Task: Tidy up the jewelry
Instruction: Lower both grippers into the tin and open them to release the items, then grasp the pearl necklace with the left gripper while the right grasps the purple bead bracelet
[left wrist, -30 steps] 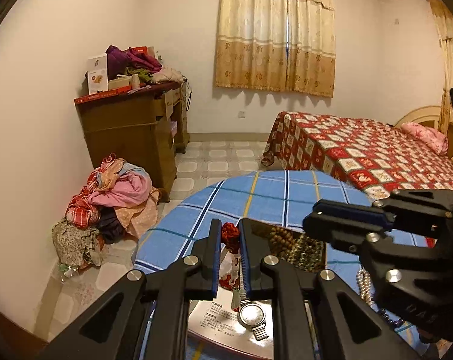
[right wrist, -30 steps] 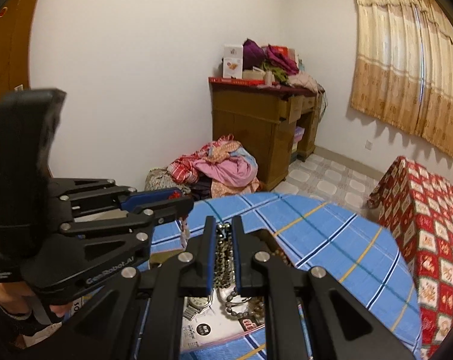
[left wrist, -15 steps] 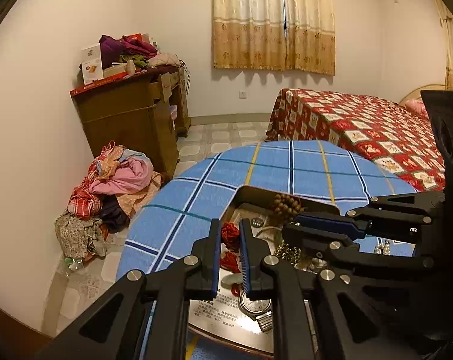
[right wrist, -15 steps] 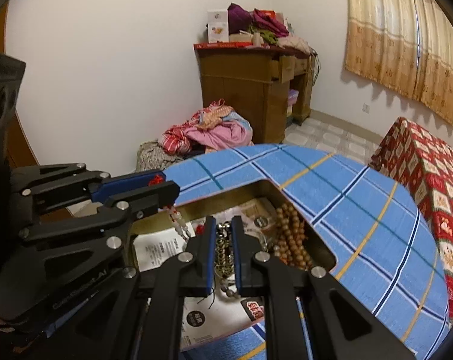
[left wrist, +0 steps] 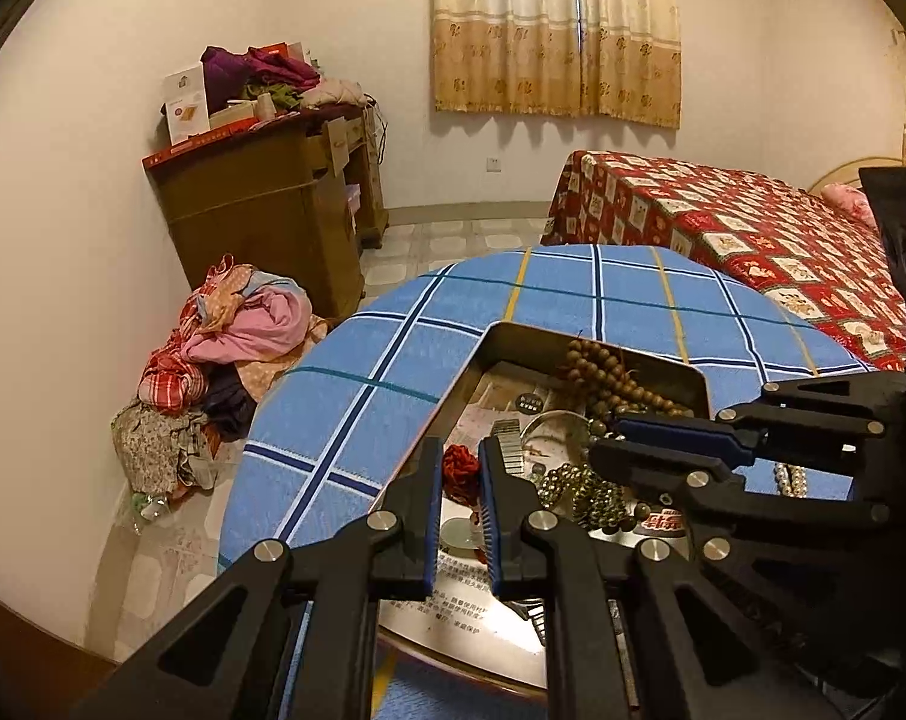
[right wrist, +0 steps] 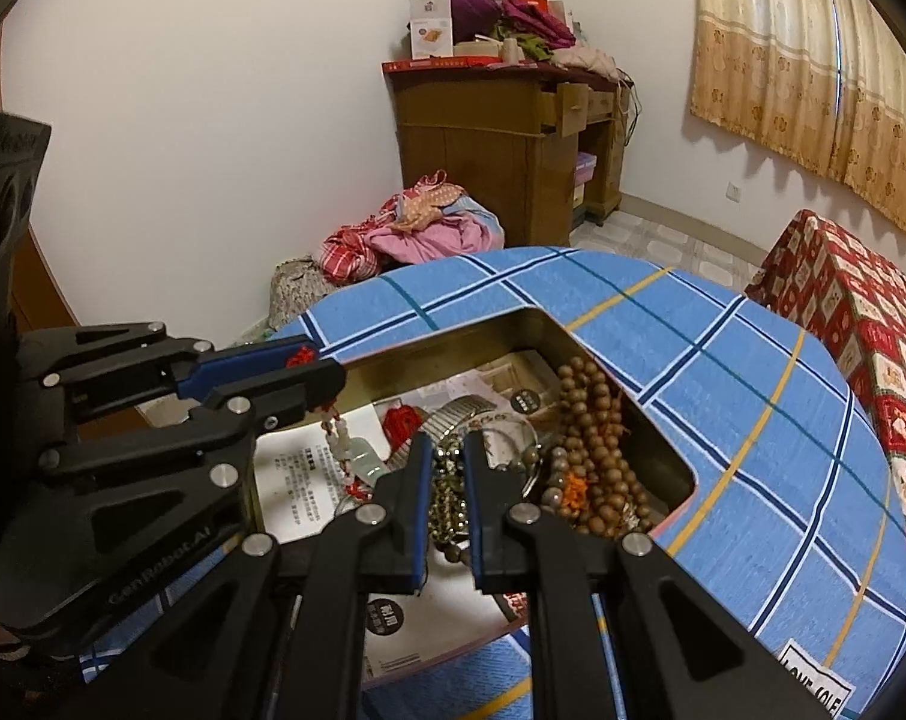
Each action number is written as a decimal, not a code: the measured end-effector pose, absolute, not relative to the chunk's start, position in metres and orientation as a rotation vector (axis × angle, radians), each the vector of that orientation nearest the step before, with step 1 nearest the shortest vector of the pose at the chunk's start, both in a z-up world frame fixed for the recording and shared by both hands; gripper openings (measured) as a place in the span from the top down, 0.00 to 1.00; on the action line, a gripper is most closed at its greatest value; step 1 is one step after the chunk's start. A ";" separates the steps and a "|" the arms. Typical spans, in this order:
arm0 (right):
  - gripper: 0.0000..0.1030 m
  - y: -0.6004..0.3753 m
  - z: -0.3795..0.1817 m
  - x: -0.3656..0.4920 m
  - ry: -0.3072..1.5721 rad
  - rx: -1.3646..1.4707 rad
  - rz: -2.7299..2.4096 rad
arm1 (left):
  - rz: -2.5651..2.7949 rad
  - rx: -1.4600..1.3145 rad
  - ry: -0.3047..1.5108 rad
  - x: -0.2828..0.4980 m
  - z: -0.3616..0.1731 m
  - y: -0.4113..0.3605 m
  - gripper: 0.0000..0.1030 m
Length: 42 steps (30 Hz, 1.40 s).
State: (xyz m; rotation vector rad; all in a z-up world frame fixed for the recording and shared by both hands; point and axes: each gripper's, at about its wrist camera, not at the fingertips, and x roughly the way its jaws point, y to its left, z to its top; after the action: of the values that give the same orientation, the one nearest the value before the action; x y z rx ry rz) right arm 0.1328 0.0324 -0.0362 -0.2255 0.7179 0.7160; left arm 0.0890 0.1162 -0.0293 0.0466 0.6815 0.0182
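Red-corded charm strand (right wrist: 348, 450): light, limp, swings freely; jade-looking pendant at the end probably fragile, so grip the knot, not the stone. Left gripper (left wrist: 460, 474) is clamped on its red knot (left wrist: 459, 465), strand hanging over the tin (left wrist: 702, 384). Brassy bead chain (right wrist: 447, 495): heavier, slippery, drapes. Right gripper (right wrist: 448, 468) is closed on it, over tin centre. Wooden bead mala (right wrist: 591, 420) lies at 2 o'clock from the right gripper, against the tin wall. Tin sits on blue plaid cloth (right wrist: 723, 360).

Blue plaid tablecloth (left wrist: 561, 294) covers the table. Beyond it — wooden dresser (left wrist: 261, 222) against the wall, clothes pile (left wrist: 237, 336) beside it, red-quilted bed (left wrist: 747, 234), tan curtain (left wrist: 555, 30).
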 end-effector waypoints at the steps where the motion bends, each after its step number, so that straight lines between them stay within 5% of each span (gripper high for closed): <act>1: 0.88 0.033 -0.037 0.133 0.720 -0.227 0.716 | 0.019 0.046 0.682 0.089 -0.030 0.117 0.89; 11: 0.87 0.033 -0.044 0.133 0.735 -0.238 0.704 | 0.040 0.049 0.692 0.089 -0.033 0.119 0.87; 13: 0.78 0.031 -0.045 0.134 0.740 -0.231 0.699 | 0.046 0.052 0.701 0.090 -0.034 0.118 0.84; 15: 0.65 0.029 -0.046 0.134 0.738 -0.222 0.697 | 0.061 0.058 0.701 0.089 -0.034 0.118 0.73; 17: 0.65 0.026 -0.046 0.133 0.739 -0.215 0.694 | 0.086 0.064 0.686 0.086 -0.033 0.117 0.49; 18: 0.63 0.025 -0.046 0.134 0.739 -0.211 0.691 | 0.098 0.069 0.678 0.085 -0.033 0.118 0.48; 26: 0.46 0.018 -0.044 0.135 0.731 -0.189 0.682 | 0.114 0.063 0.683 0.085 -0.032 0.123 0.43; 42: 0.40 -0.020 -0.042 0.114 0.726 -0.172 0.645 | 0.098 -0.006 0.660 0.064 -0.033 0.104 0.39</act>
State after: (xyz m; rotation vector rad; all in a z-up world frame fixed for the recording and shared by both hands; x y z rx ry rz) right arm 0.1136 -0.0205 -0.0418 -0.1724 0.7260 0.6452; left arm 0.0639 0.1039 -0.0326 -0.0058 0.6596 0.0977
